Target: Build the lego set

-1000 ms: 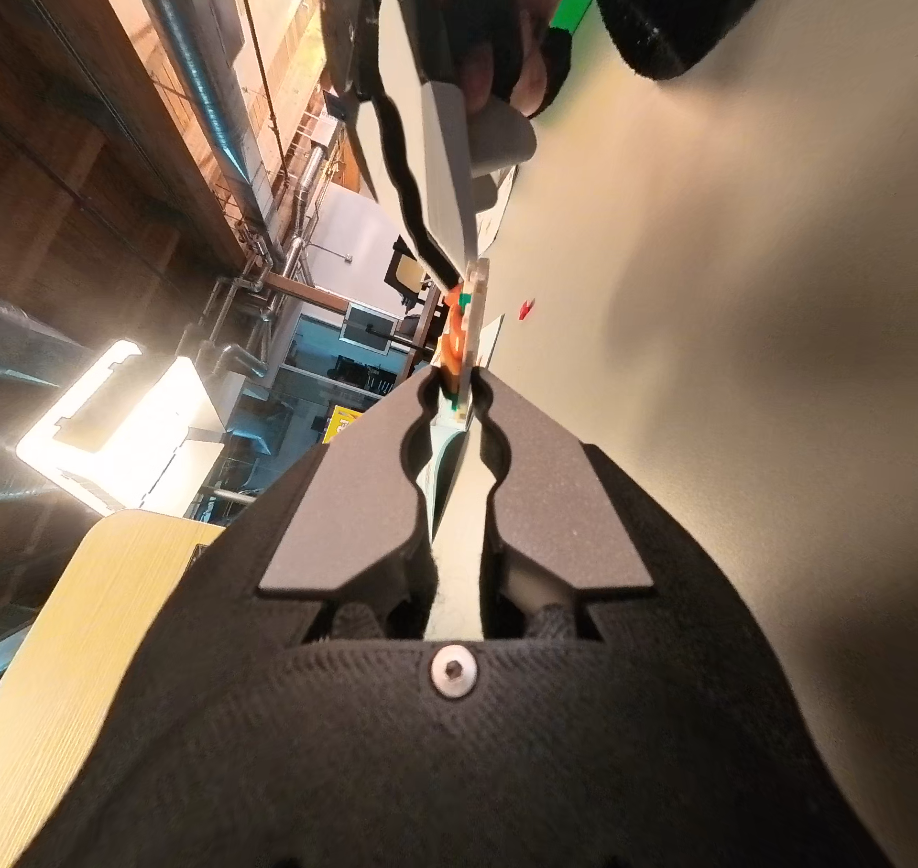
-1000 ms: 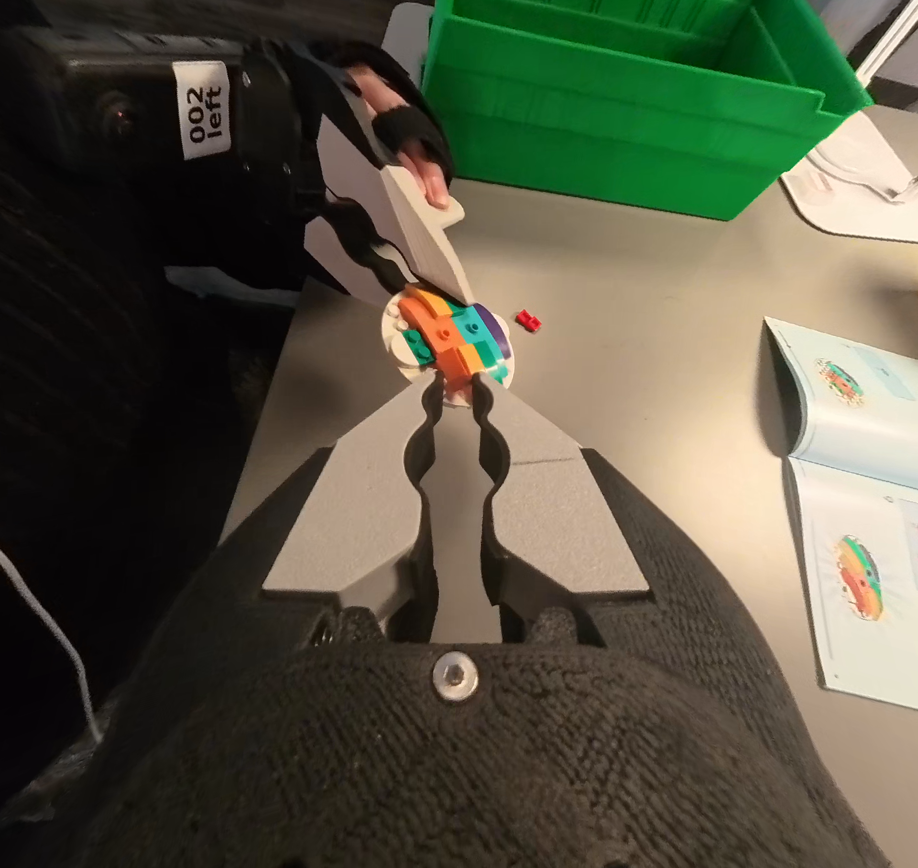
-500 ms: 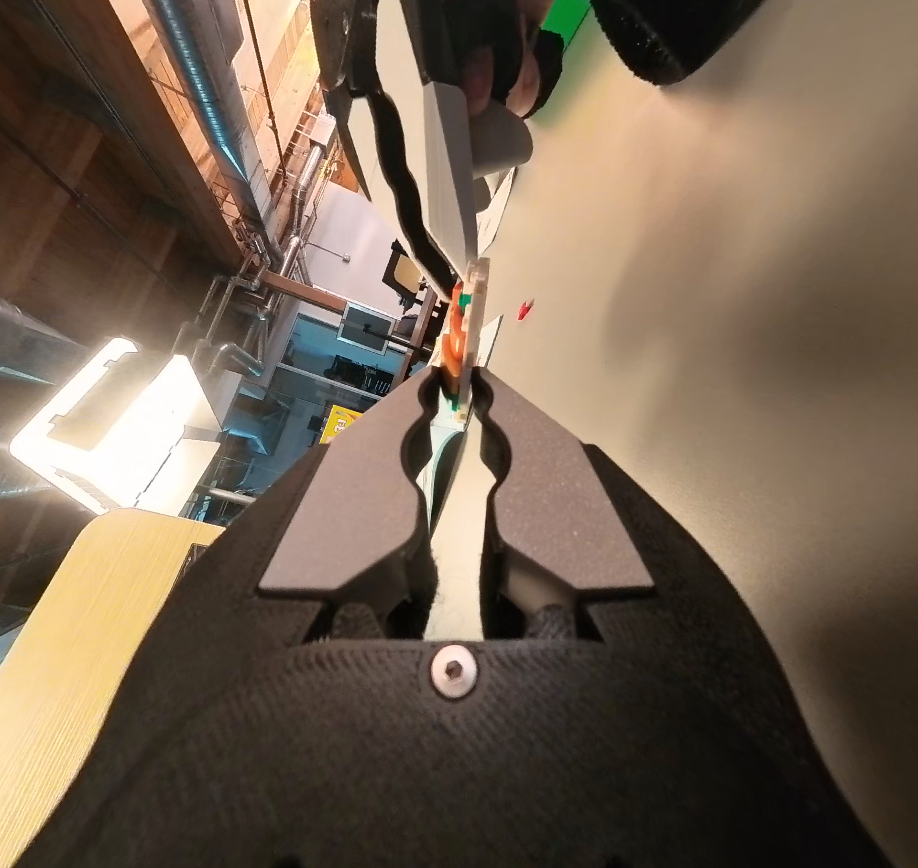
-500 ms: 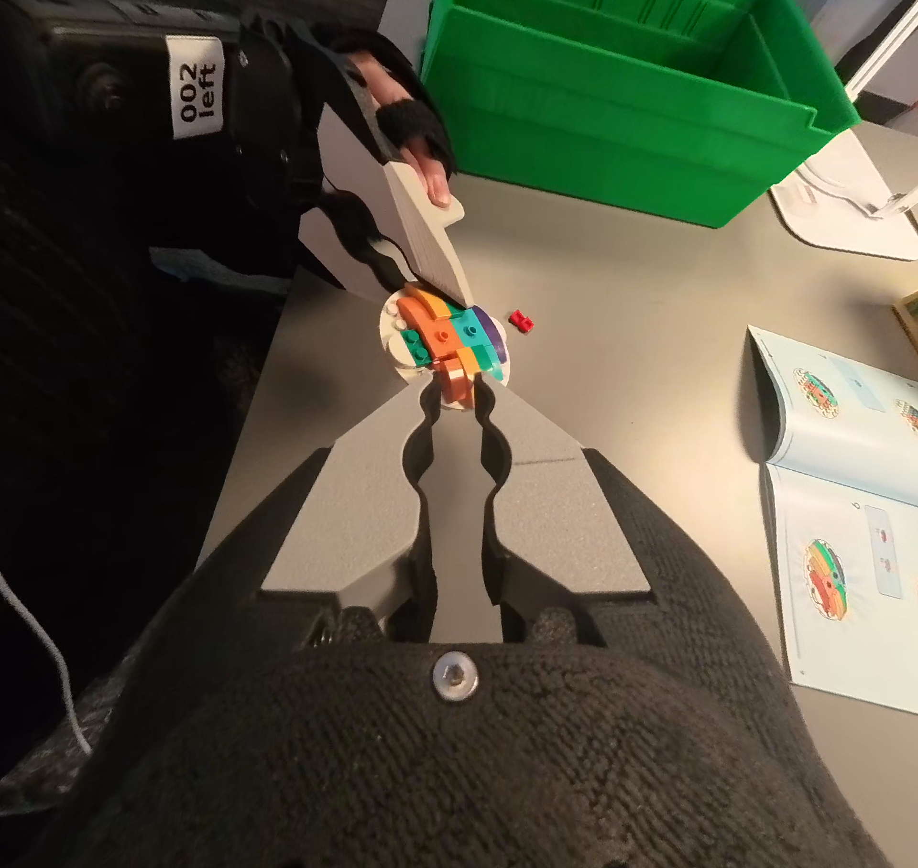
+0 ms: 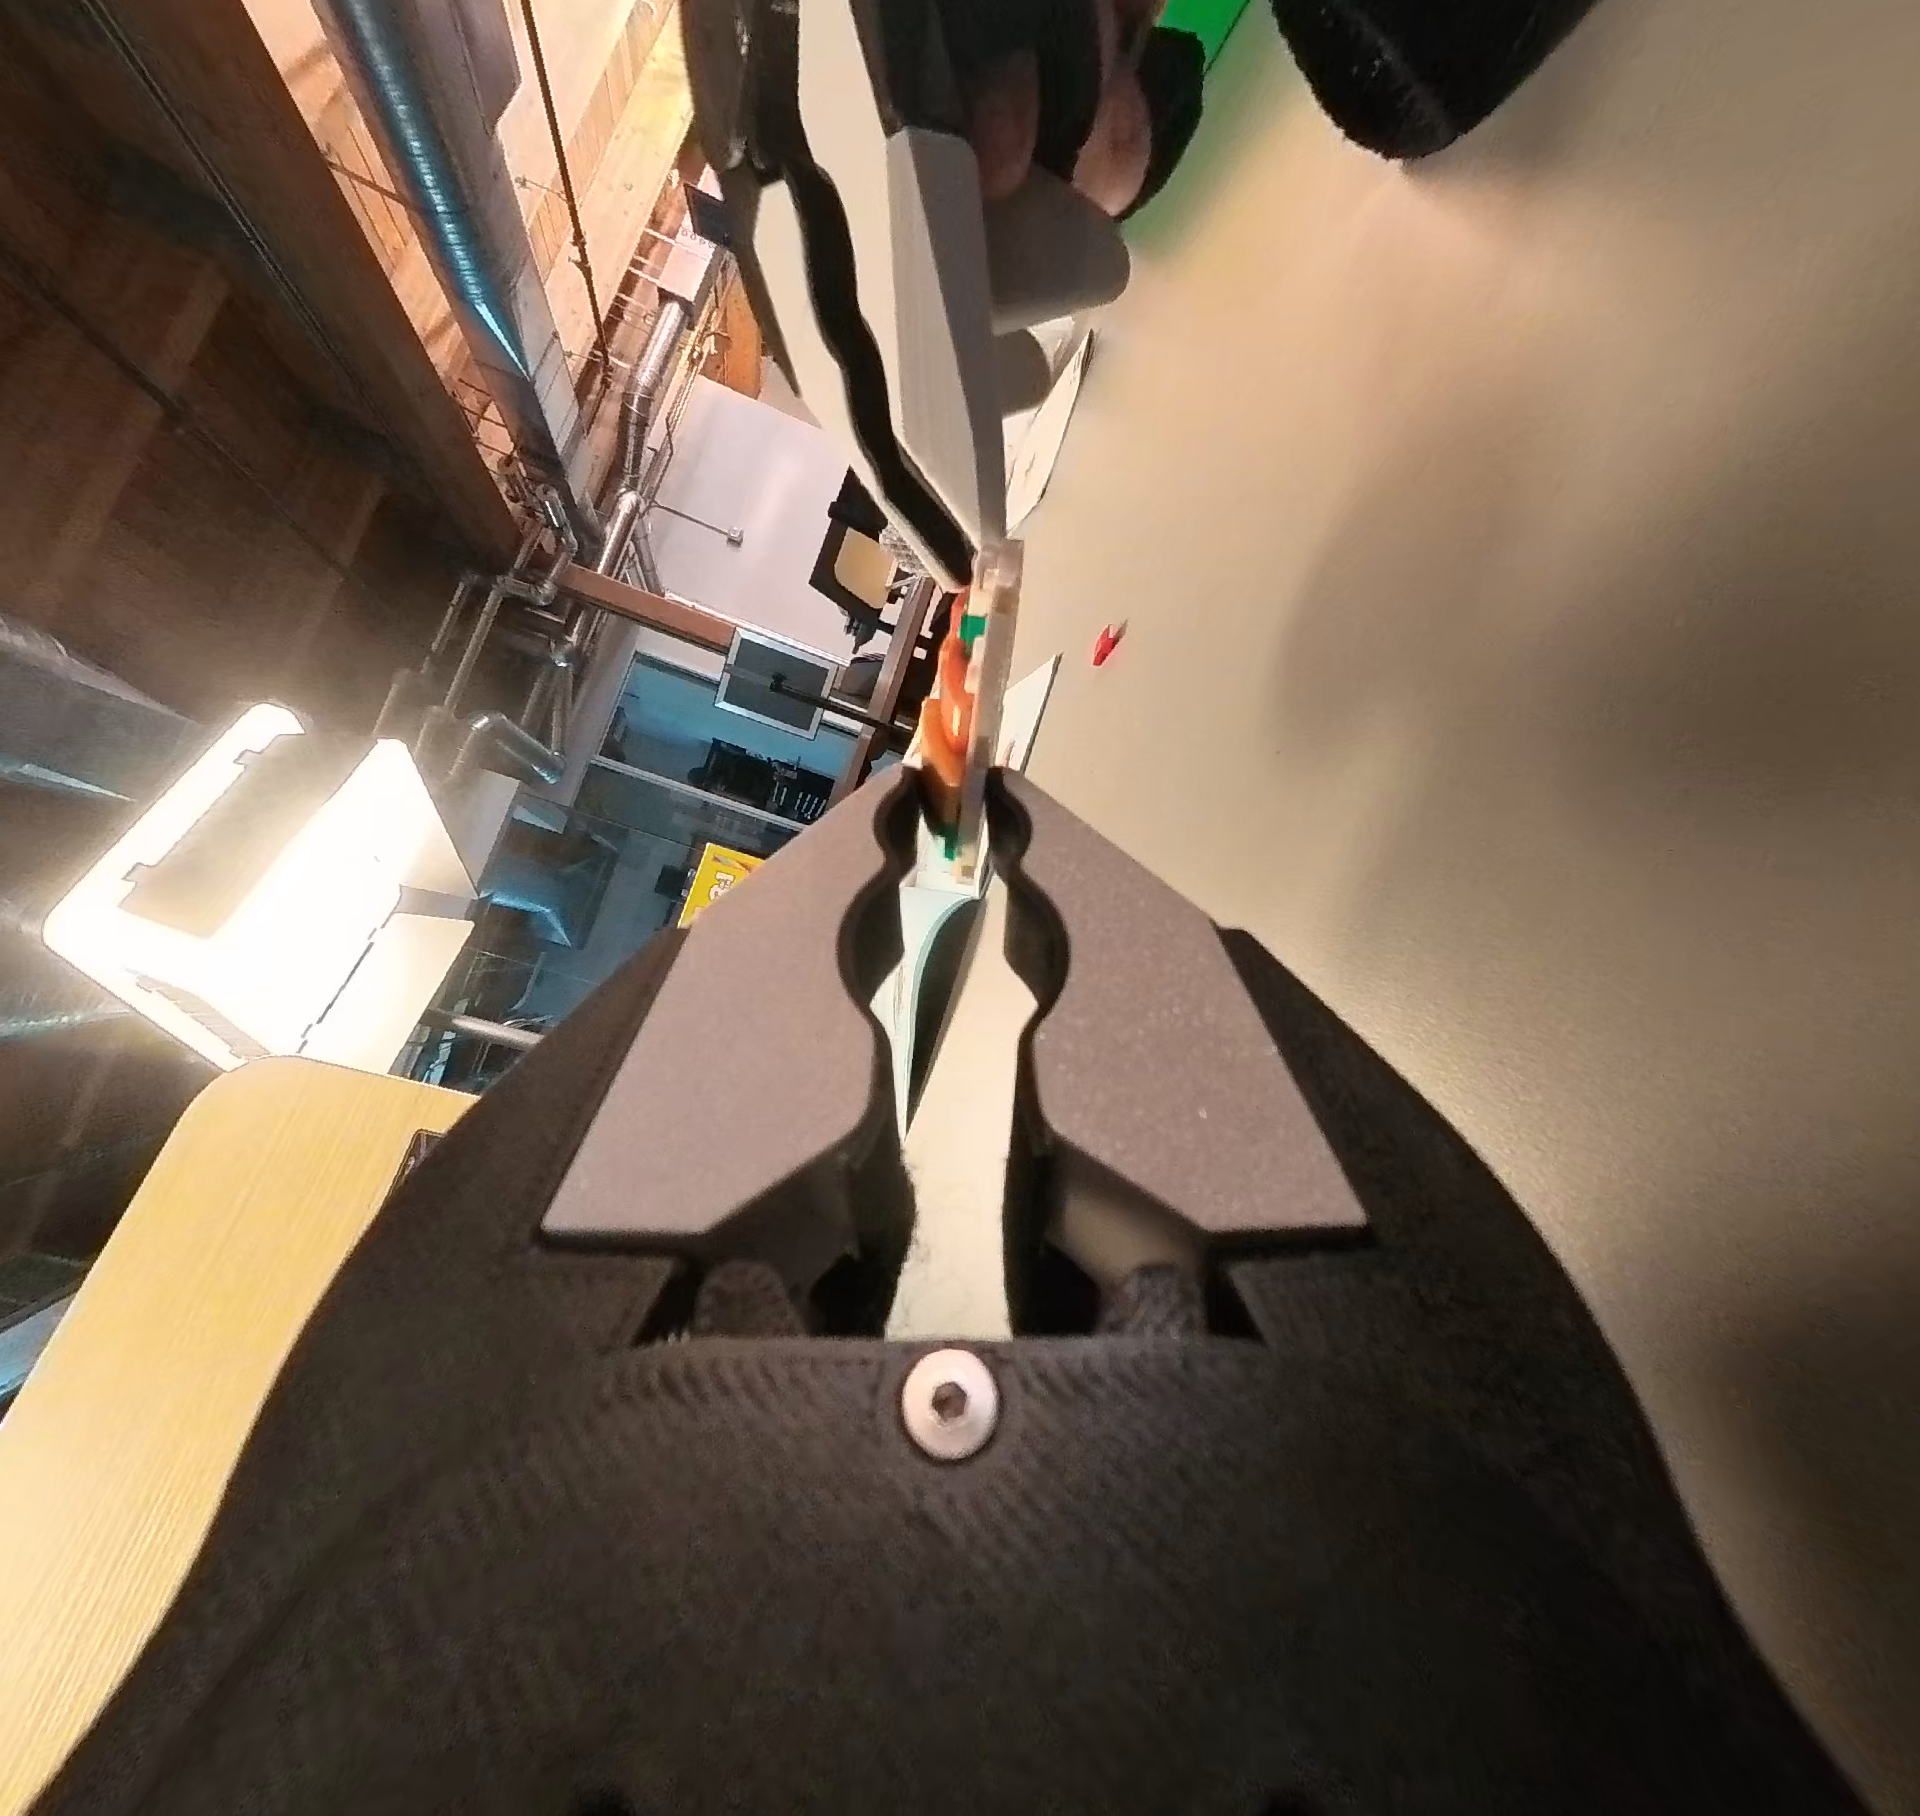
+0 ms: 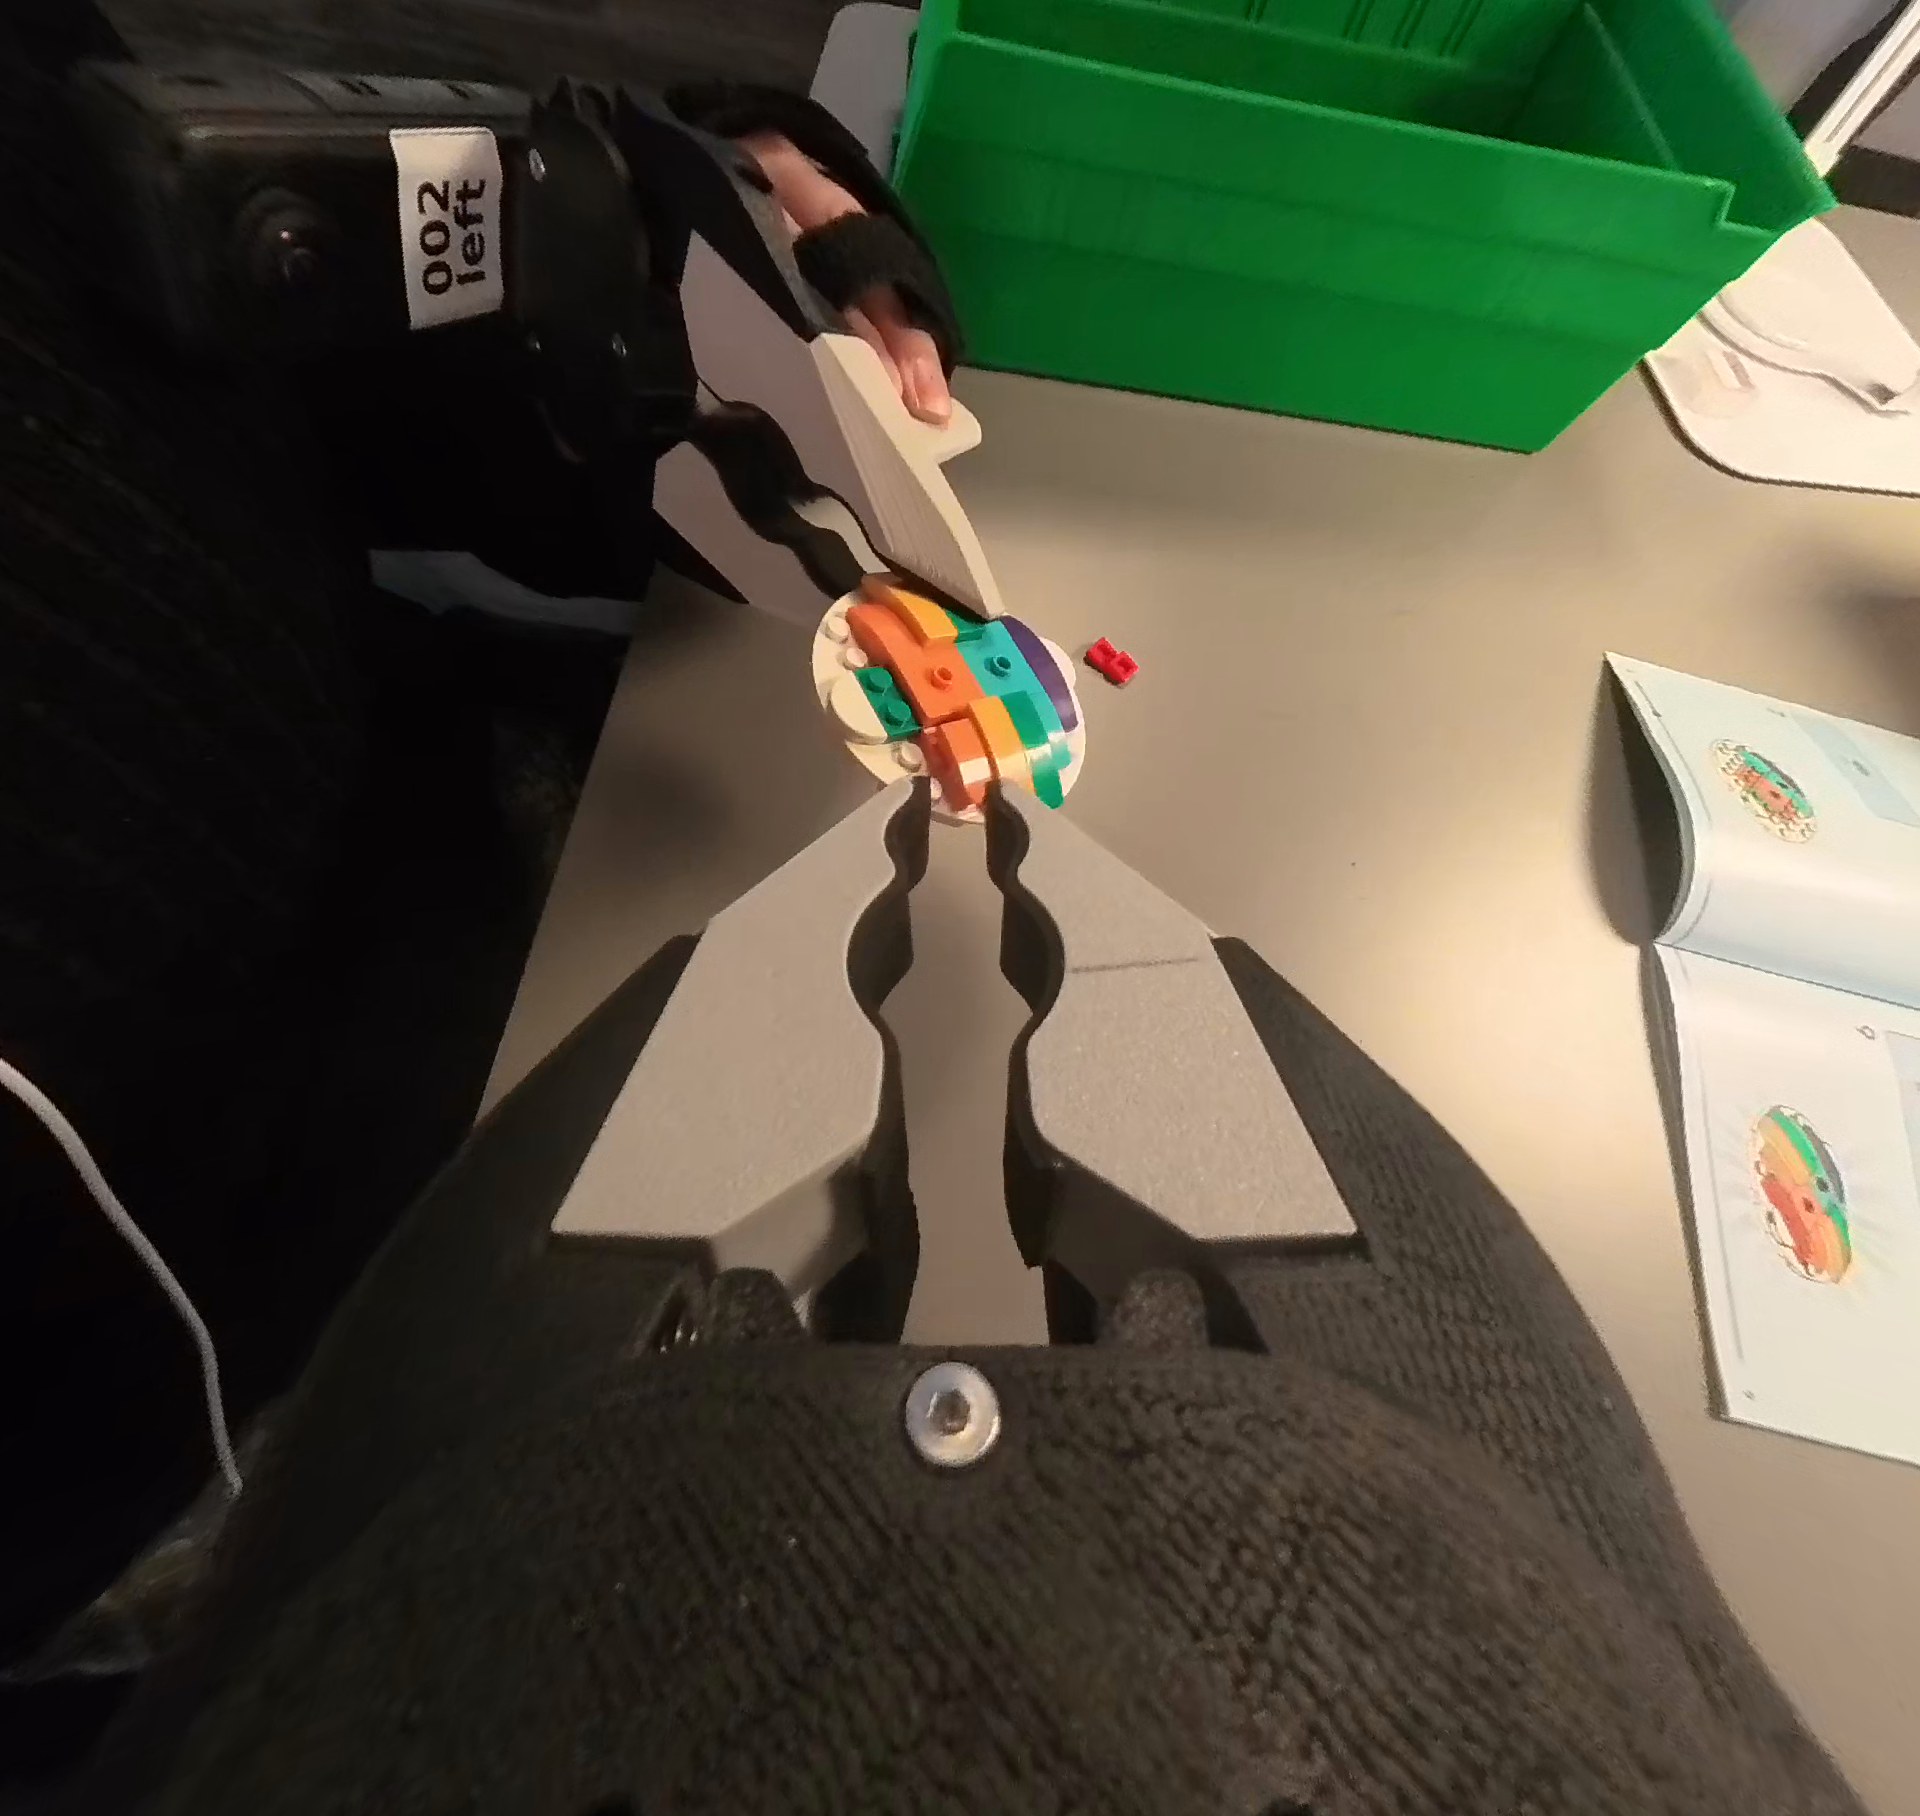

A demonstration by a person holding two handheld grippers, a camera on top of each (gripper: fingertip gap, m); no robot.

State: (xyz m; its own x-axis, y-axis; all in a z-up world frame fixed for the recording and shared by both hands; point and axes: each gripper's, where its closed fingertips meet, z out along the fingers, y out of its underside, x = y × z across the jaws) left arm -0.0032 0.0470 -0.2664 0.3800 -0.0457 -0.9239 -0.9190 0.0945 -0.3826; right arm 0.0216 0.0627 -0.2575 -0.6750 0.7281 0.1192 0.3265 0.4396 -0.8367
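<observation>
The round white lego disc topped with curved orange, yellow, teal, green and purple bricks (image 6: 948,698) is held up above the grey desk (image 6: 1351,779), pinched from two sides. The left gripper (image 5: 956,798) clamps its edge between narrow jaws, gripping the plate edge-on in the left wrist view, where the disc (image 5: 977,686) shows only as a thin white slab with orange and green pieces on one face. The right gripper (image 6: 956,792) is closed narrowly on the near rim, its tips around an orange-and-white piece. A small red lego piece (image 6: 1112,662) lies on the desk just beside the disc. A green plastic bin (image 6: 1299,239) stands behind, and an open instruction booklet (image 6: 1787,1039) lies at the right, well apart from the disc.
</observation>
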